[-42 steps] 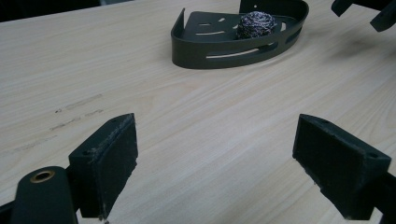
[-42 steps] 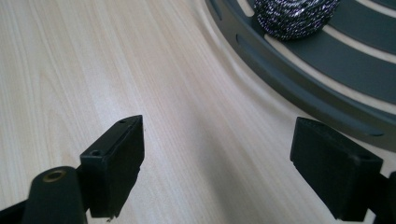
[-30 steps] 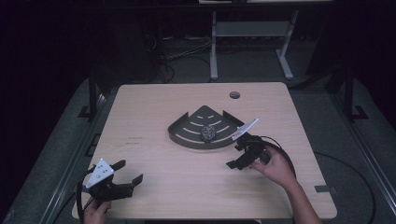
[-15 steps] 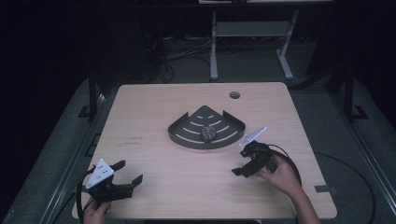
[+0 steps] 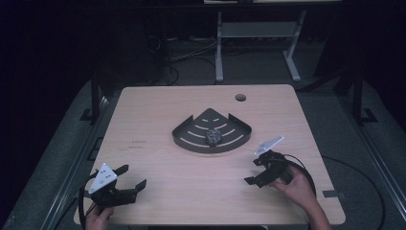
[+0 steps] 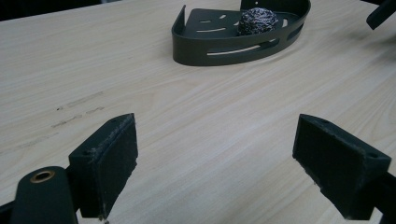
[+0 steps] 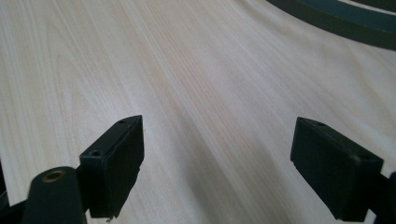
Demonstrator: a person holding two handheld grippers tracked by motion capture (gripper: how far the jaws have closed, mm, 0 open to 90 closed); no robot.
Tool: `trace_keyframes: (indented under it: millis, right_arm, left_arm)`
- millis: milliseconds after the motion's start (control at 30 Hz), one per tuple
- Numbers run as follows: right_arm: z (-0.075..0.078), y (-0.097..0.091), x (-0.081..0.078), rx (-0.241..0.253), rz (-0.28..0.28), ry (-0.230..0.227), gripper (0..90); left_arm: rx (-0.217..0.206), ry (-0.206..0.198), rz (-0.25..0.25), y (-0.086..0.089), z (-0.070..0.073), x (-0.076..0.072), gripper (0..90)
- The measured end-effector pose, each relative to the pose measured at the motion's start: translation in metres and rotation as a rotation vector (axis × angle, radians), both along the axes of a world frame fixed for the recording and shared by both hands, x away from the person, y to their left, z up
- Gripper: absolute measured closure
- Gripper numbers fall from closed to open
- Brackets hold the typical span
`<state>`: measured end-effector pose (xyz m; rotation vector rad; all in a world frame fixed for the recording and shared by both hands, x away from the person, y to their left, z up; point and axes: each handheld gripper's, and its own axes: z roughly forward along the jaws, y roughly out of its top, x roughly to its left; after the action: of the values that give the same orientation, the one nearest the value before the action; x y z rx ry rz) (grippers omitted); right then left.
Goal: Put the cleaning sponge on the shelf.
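Presently noted: dark grey fan-shaped metal basket with slotted floor and low curved wall [image 5: 190, 139] standing near the middle of the pale wooden counter [image 5: 158, 110]. Inside, one crumpled silvery steel-wool scouring ball [image 5: 213, 136], resting on the slotted floor toward the curved front wall, right of centre. Nothing else seen in the basket.

Right tool [image 5: 255, 171] held low over the counter, just off the basket's right front corner, apart from it; jaws spread wide, nothing between them. Seen from the right gripper view, bare wood below and a strip of the basket's rim at the top edge. Left tool [image 5: 131, 178] near the front left corner of the counter, well apart from the basket; jaws likewise spread wide and empty.

Judged risks from here:
- Basket light and unsecured; likely to slide or pivot if a jaw catches the wall on a low approach.
- Scouring ball springy and irregular; liable to deform, or slip out of an off-centre pinch.
- Steel strands could snag in a floor slot and drag the basket along on lifting.
- Trailing cable behind the right tool could foul the hand.
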<state>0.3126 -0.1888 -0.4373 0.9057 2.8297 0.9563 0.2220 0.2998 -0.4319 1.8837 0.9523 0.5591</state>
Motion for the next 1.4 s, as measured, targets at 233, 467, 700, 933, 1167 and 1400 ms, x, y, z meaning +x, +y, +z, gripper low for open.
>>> trace_keyframes:
  millis: [233,467,700,933,1167,1400]
  right_arm:
    - [0.0,-0.011,-0.006,0.009,-0.02,-0.004,16.9]
    - [-0.004,-0.019,-0.012,0.009,-0.036,0.001,16.7]
    - [-0.006,-0.024,-0.019,0.012,-0.044,-0.007,16.7]
    - [-0.009,-0.031,-0.027,0.012,-0.053,-0.011,16.7]
    - [-0.011,-0.034,-0.035,0.022,-0.059,-0.011,16.7]
    - [-0.01,-0.037,-0.045,0.025,-0.057,-0.023,16.7]
  left_arm:
    - [0.006,0.0,-0.005,-0.001,0.0,0.0,13.3]
    - [0.004,0.003,-0.002,-0.001,0.0,0.0,13.3]
    - [0.005,0.001,-0.004,-0.002,0.0,0.0,13.3]
    - [0.006,0.005,-0.006,-0.003,-0.001,0.0,13.3]
    - [0.007,0.006,-0.01,-0.005,-0.001,0.0,13.3]
    - [0.018,0.004,-0.016,-0.007,-0.001,0.0,13.3]
